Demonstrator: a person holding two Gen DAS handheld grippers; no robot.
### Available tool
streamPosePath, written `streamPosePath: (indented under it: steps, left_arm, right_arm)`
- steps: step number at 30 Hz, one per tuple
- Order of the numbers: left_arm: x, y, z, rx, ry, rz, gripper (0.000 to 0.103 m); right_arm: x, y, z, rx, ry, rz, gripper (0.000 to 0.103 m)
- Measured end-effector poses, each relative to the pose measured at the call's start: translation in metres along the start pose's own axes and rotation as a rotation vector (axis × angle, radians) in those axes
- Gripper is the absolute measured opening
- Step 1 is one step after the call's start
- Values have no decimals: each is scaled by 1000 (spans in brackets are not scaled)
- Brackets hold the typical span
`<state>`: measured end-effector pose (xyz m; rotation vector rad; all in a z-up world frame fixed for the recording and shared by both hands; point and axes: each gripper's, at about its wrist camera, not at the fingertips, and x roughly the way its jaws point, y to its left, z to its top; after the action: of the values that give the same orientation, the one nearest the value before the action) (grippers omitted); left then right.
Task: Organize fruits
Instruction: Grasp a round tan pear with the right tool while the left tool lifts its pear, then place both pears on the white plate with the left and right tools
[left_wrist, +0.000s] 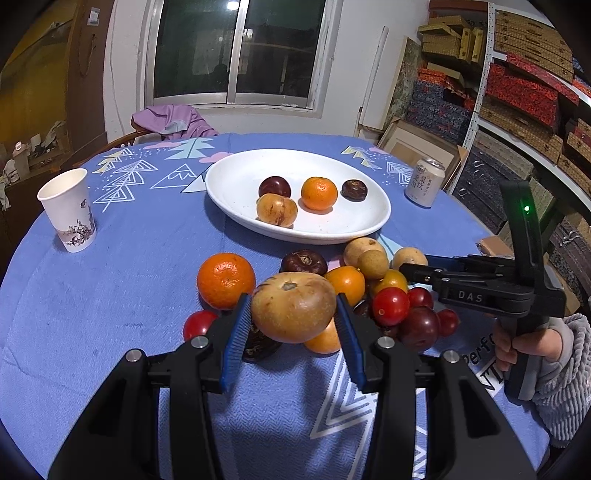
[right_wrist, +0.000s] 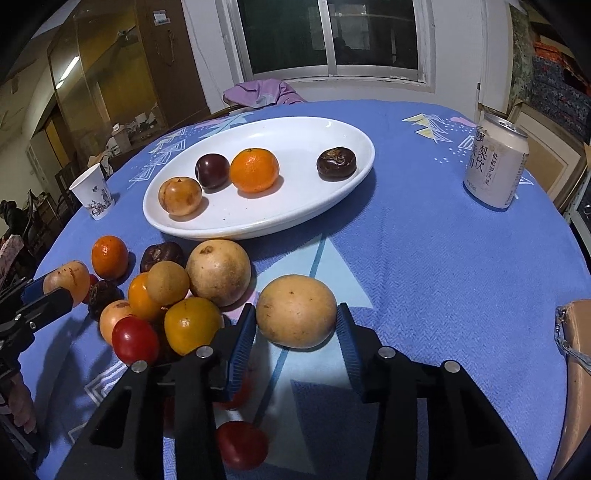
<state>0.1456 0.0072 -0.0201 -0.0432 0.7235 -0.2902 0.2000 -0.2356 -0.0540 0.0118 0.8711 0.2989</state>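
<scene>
Both grippers clamp fruit, with the white plate straight ahead.

Left gripper (left_wrist: 293, 314) pinches a brownish, tan-skinned fruit (left_wrist: 293, 306) between its blue pads, held just above the pile of fruit (left_wrist: 369, 291); right gripper (right_wrist: 295, 325) closes on a pale tan fruit (right_wrist: 296, 311) low over the blue tablecloth (right_wrist: 443, 266). Plate (left_wrist: 236, 181) lies directly beyond both, long axis slanting across, already carrying four fruits; the left looks slightly nearer, I'd judge. "DAS" reads on the right tool; the can (right_wrist: 496, 162) bears Chinese characters.
</scene>
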Motion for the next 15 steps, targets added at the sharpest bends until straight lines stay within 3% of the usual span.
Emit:
streamPosePath:
  steps: [6,15]
  left_arm:
    - [4,6,0,-15,7,7,45]
    - [-12,19,26,-59,-50,22,45]
  right_arm:
    - [-16,-1,0,6,-43,11,44]
    - [-98,-24,22,114,-295,68,44]
